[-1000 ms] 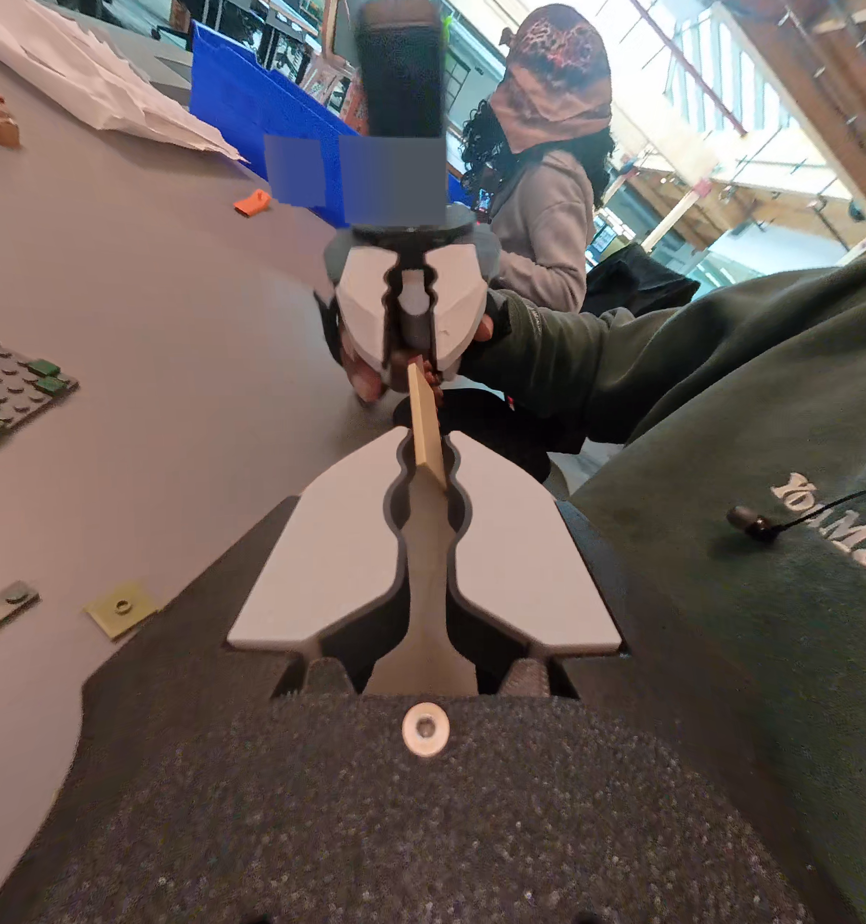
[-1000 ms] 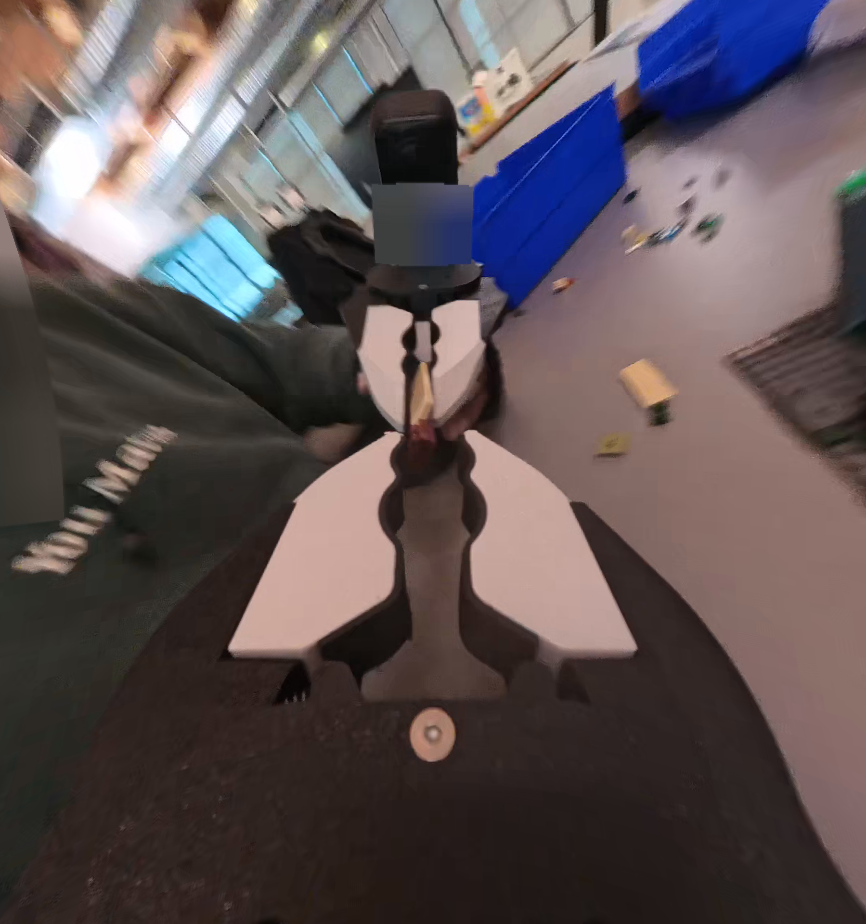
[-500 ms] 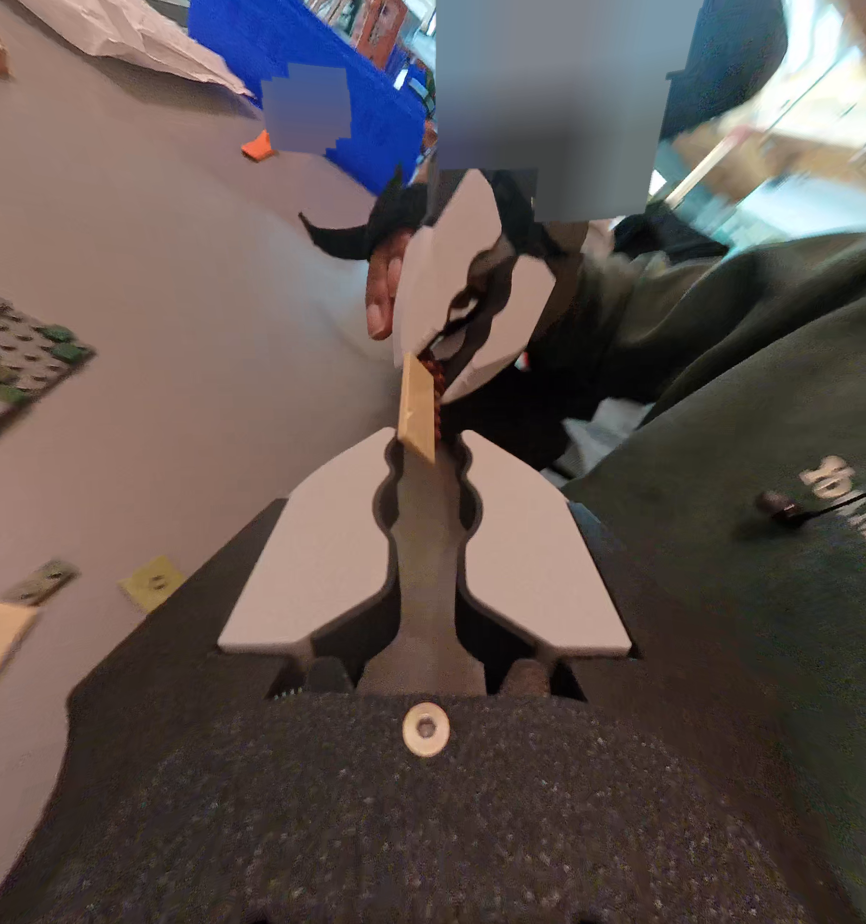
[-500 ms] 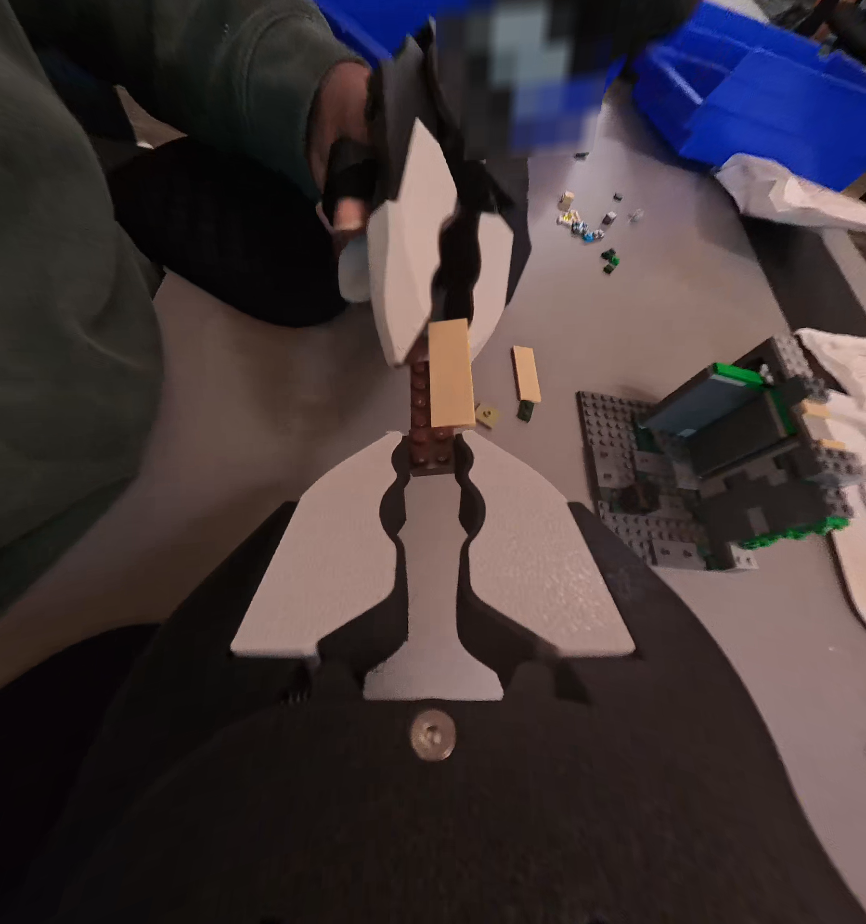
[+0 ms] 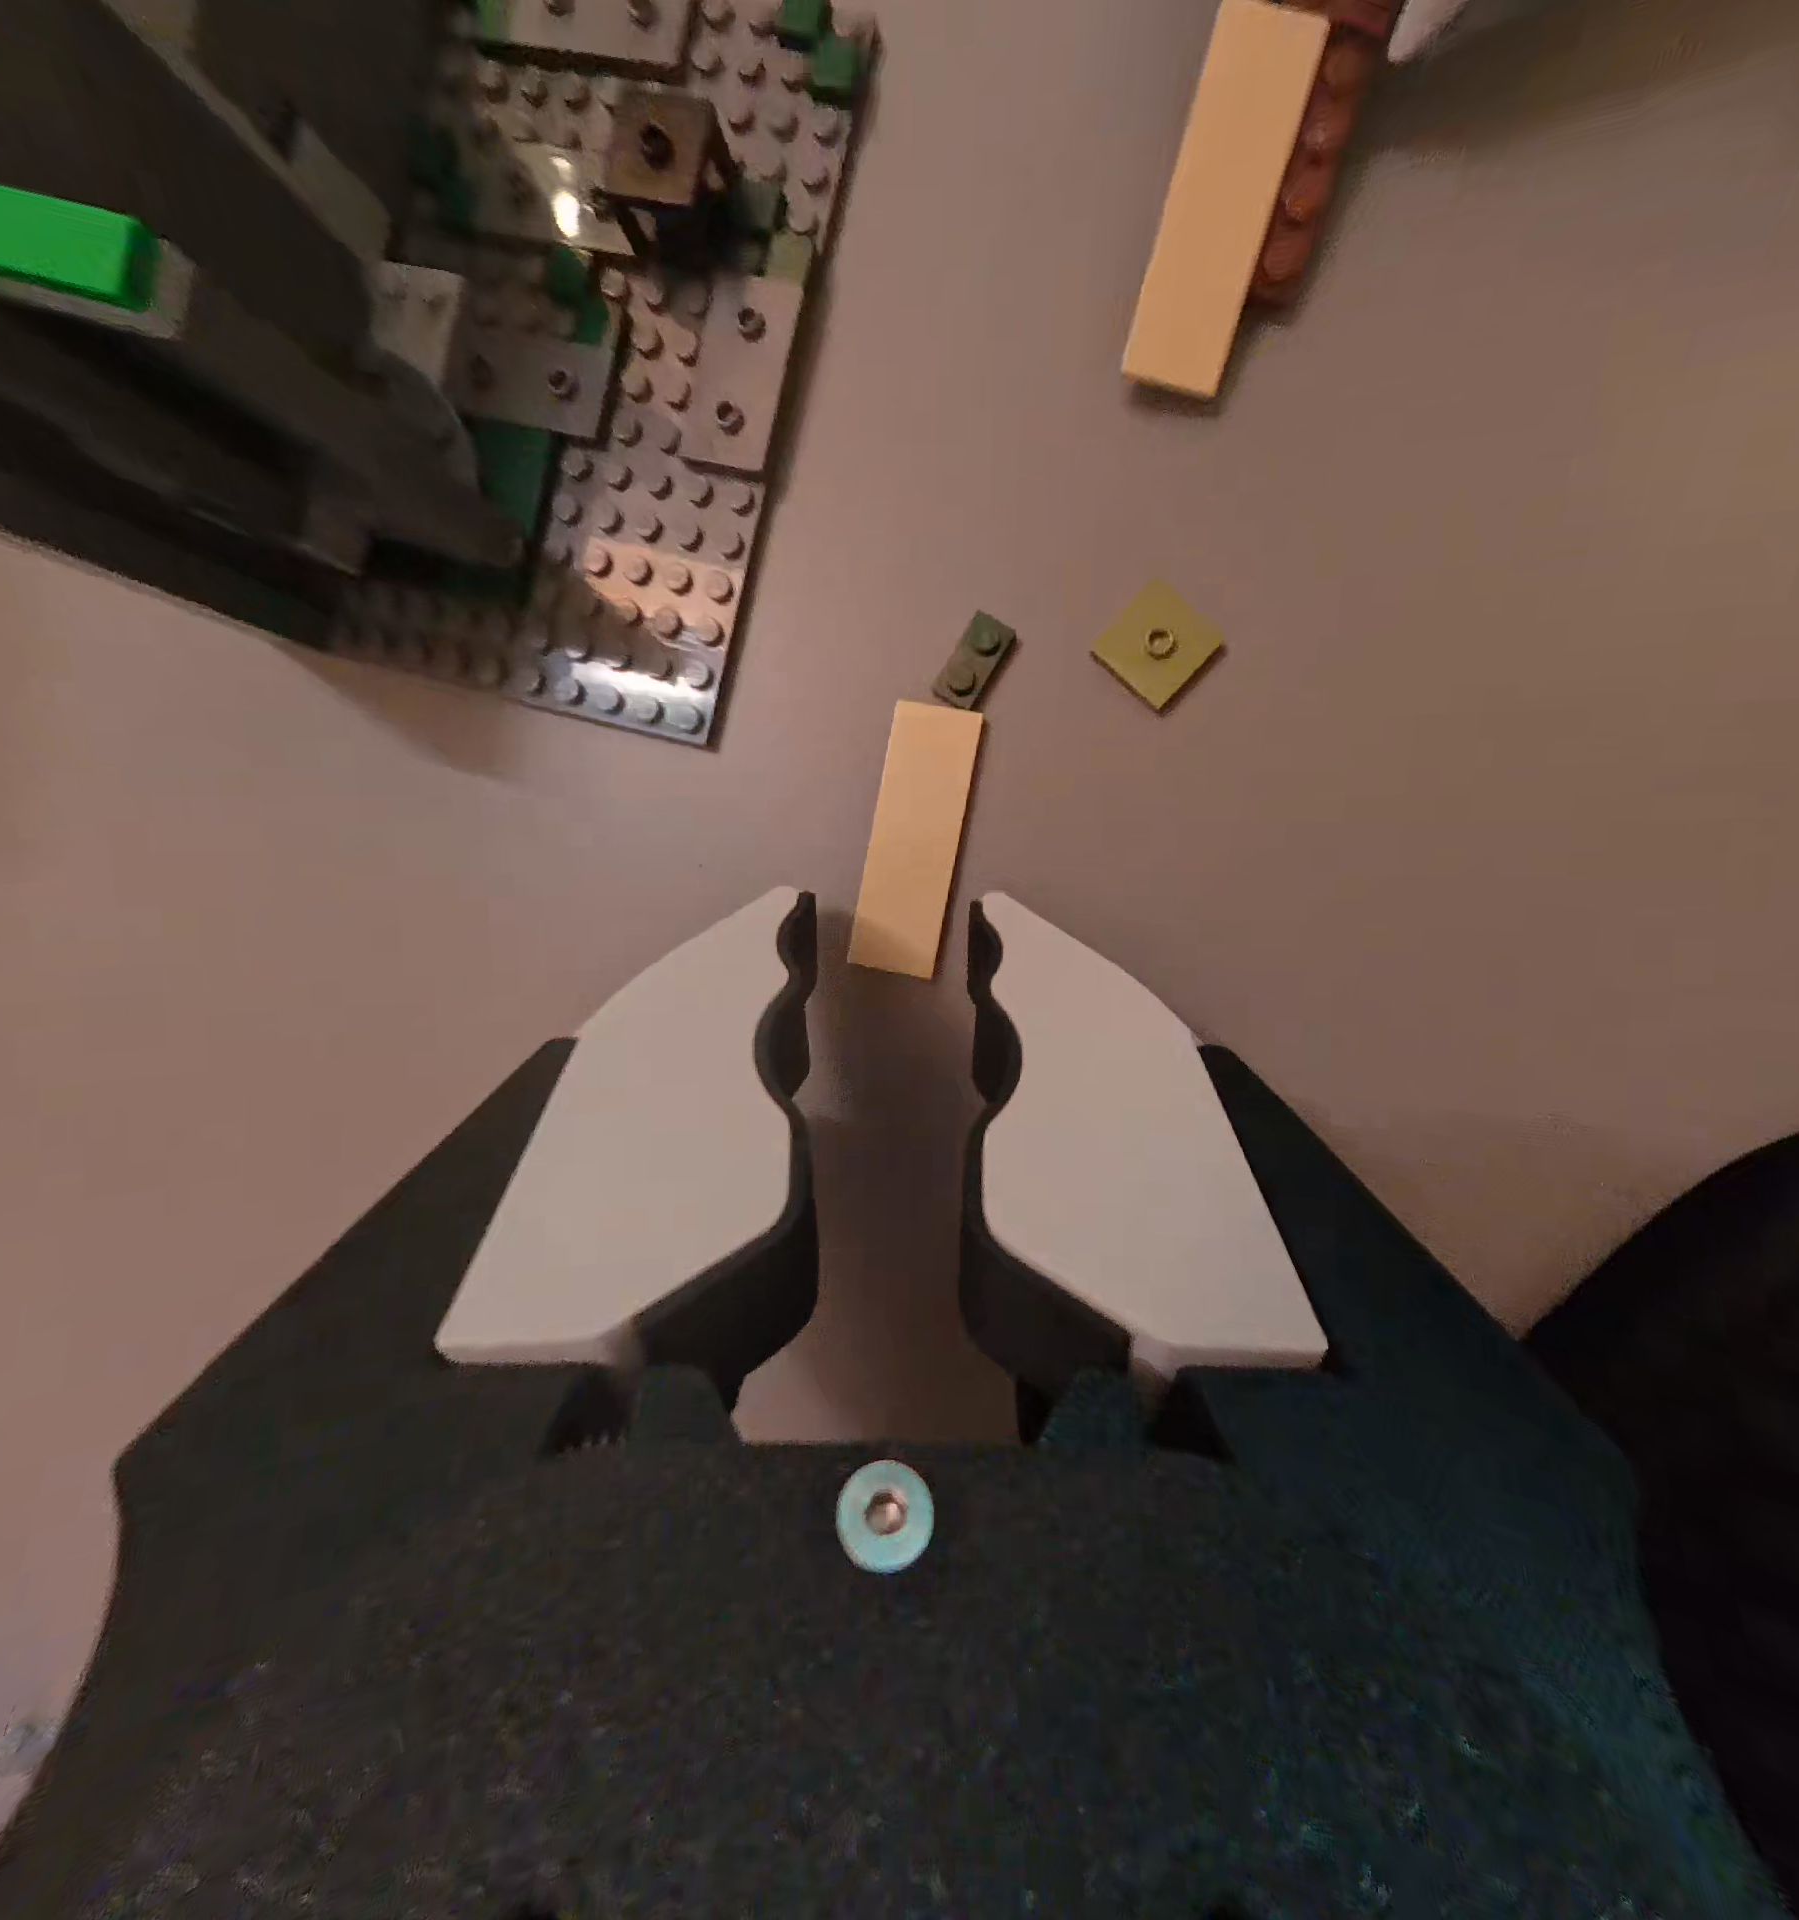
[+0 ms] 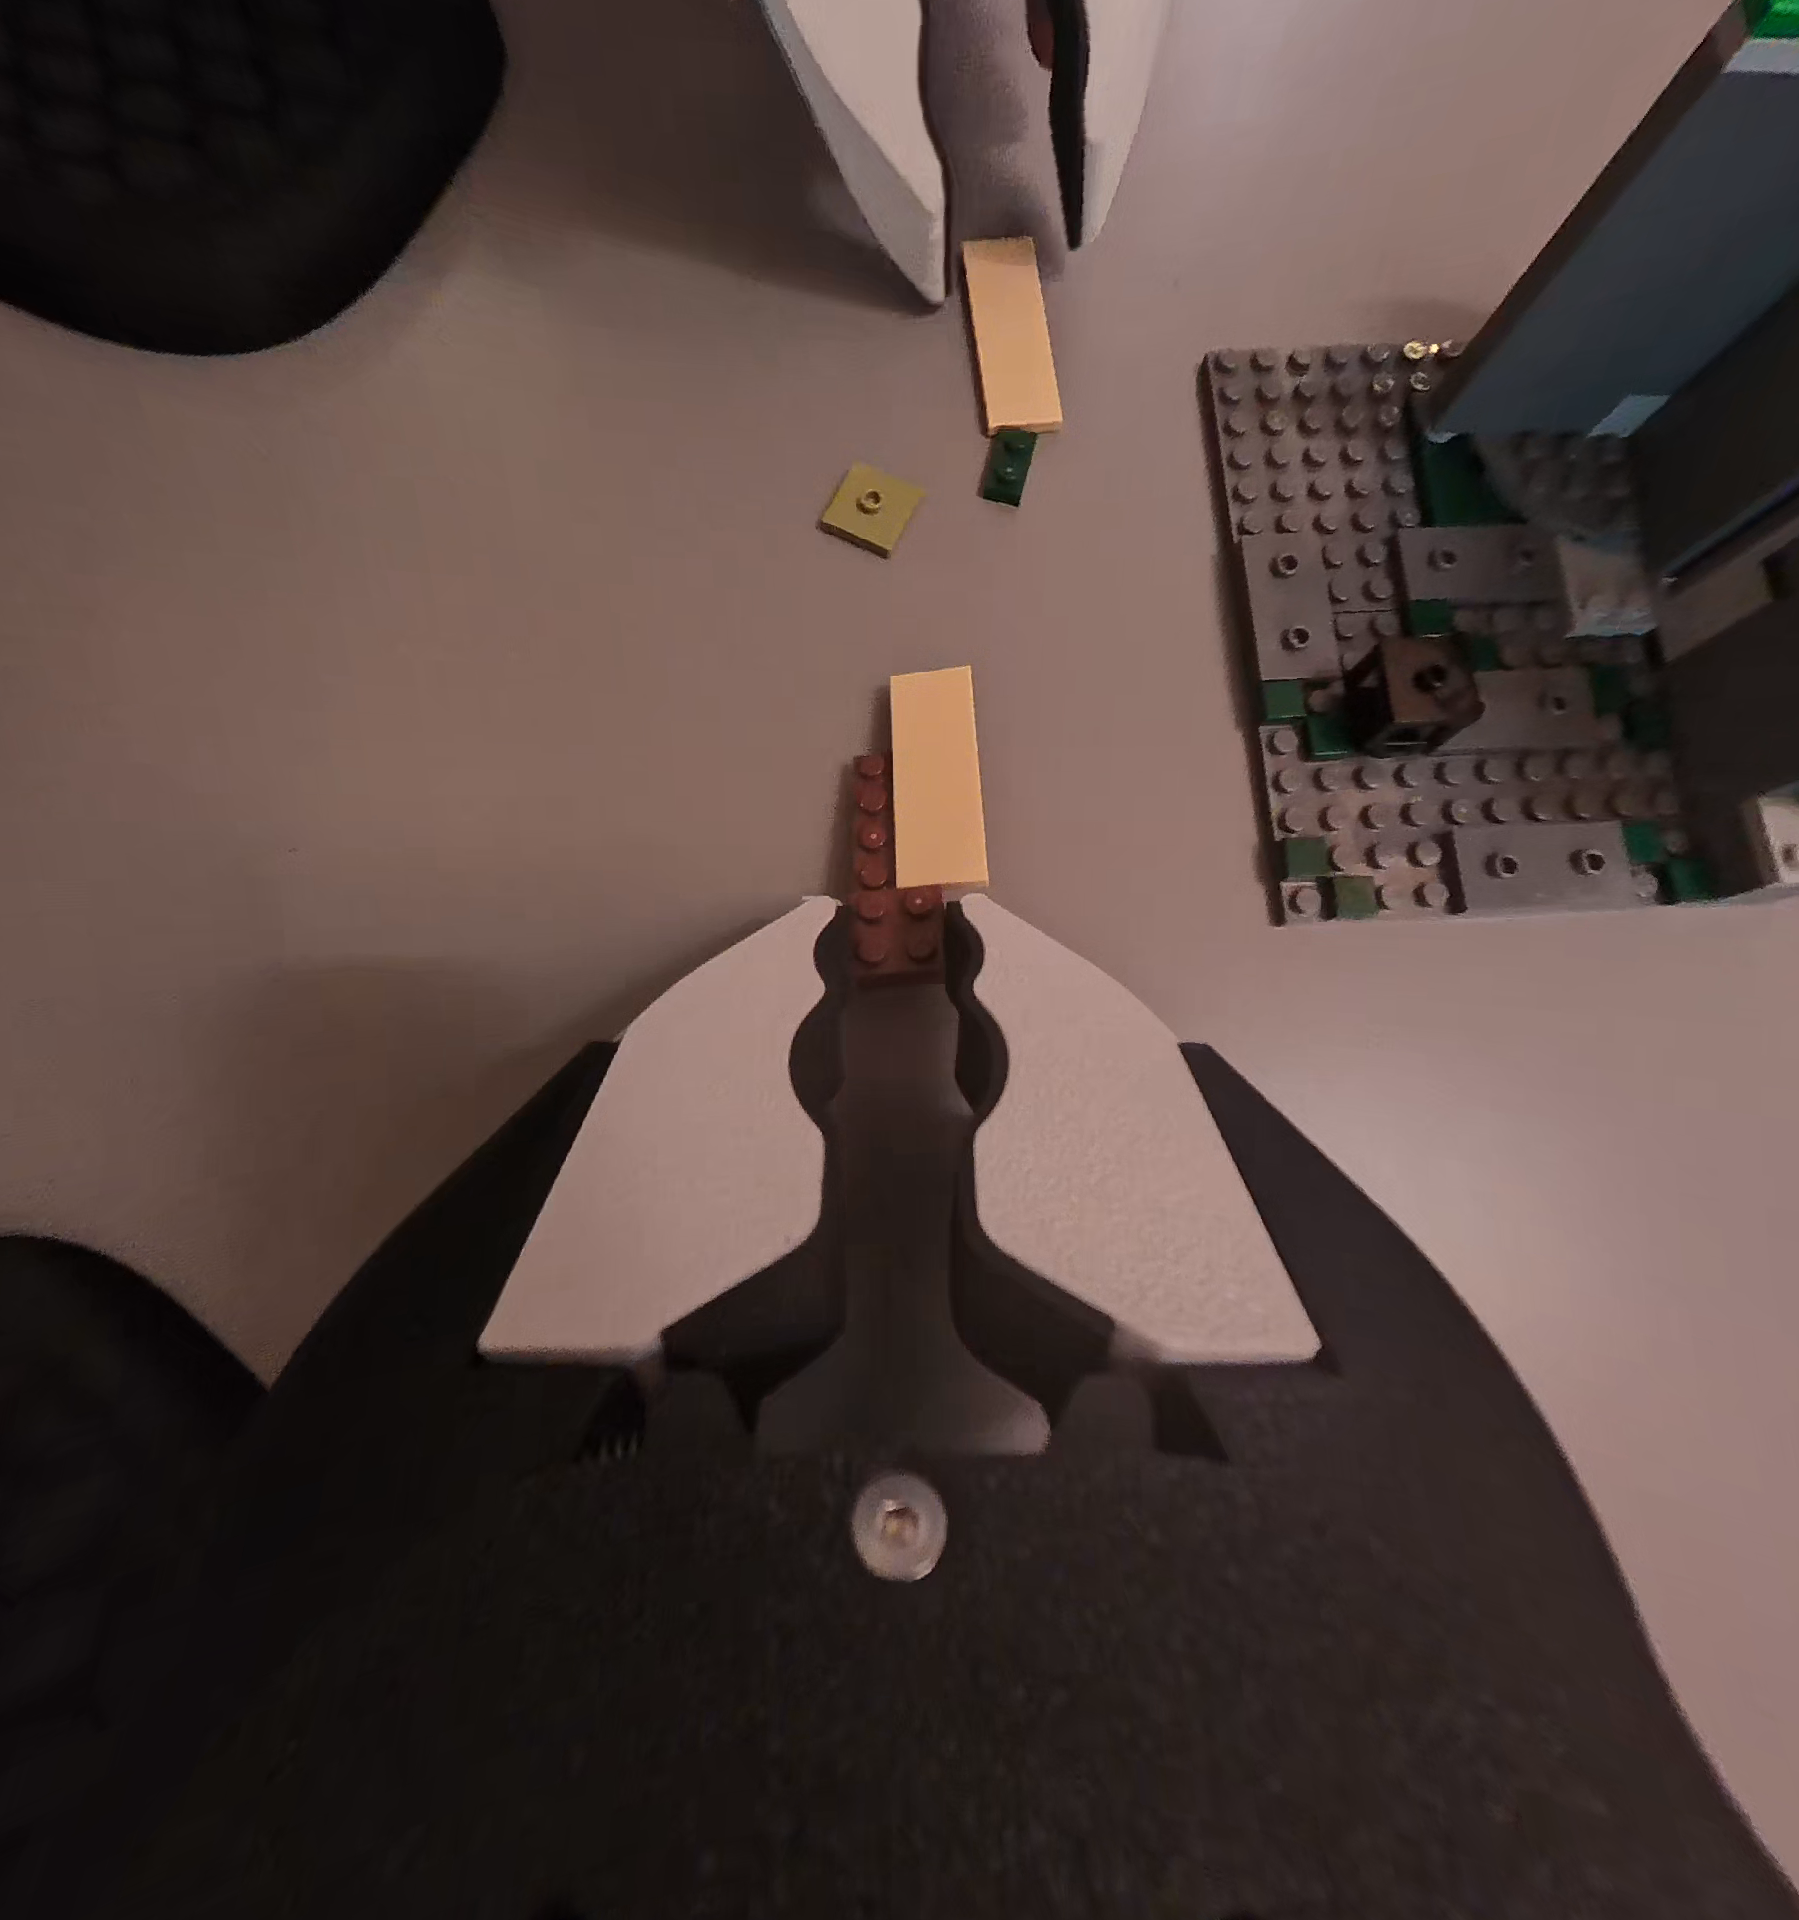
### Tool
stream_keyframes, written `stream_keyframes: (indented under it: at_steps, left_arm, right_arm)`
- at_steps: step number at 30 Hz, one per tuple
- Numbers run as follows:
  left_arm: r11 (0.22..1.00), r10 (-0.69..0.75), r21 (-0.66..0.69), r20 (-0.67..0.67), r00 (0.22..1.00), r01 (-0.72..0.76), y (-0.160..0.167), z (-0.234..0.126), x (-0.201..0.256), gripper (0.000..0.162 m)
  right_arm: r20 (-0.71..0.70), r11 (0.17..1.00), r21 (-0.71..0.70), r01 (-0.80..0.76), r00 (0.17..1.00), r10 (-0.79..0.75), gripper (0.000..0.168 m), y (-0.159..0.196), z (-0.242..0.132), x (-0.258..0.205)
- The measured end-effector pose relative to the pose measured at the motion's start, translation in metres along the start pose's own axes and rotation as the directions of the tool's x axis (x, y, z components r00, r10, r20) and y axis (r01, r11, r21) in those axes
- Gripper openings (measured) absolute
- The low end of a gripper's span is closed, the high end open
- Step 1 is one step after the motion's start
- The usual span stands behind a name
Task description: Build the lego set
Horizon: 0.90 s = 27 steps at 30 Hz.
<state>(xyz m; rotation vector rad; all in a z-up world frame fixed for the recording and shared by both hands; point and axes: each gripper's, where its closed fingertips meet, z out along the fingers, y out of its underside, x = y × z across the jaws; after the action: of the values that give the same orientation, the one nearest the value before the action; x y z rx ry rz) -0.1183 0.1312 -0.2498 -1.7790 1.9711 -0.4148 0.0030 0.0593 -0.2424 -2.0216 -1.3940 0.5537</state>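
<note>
Beside the grey baseplate build (image 6: pixel 1446 644), the right gripper (image 6: pixel 890 914) clamps a brown plate (image 6: pixel 890 935) already carrying one tan tile (image 6: pixel 936 779); the left gripper (image 5: pixel 890 925), jaws parted and empty, straddles a second tan tile (image 5: pixel 916 842), likely the next pickup, requiring a square, careful pinch.

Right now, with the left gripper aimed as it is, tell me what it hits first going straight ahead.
The left gripper, open, points down at the table. The loose tan tile lies right ahead between its fingertips, so probably that first, then the small dark green plate. Height above the table is unclear.
</note>
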Motion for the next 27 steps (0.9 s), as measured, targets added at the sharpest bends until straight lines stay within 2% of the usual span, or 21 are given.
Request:
stream_keyframes:
  at_steps: [9, 17, 23, 27]
  left_arm:
    - [0.996, 0.032, -0.08, -0.138, 0.99, -0.043, -0.003, 0.004, 0.005, 0.016]
    - [0.995, 0.055, -0.079, -0.123, 0.991, -0.065, -0.006, 0.004, 0.005, 0.015]
    - [0.995, 0.096, 0.047, -0.157, 0.983, -0.089, -0.046, -0.012, 0.029, 0.015]
    - [0.989, 0.148, 0.06, -0.2, 0.969, -0.139, -0.072, -0.004, 0.05, 0.015]
  right_arm:
    - [0.021, 0.999, -0.044, 0.001, 1.0, 0.0, 0.017, 0.004, 0.004, 0.004]
    - [0.009, 0.997, -0.073, 0.031, 1.0, -0.03, 0.018, 0.005, 0.006, 0.006]
    - [-0.004, 0.998, -0.059, 0.027, 1.0, -0.028, 0.024, 0.005, 0.003, 0.003]
    - [-0.03, 1.0, -0.023, 0.011, 0.999, -0.012, 0.025, 0.003, -0.007, 0.004]
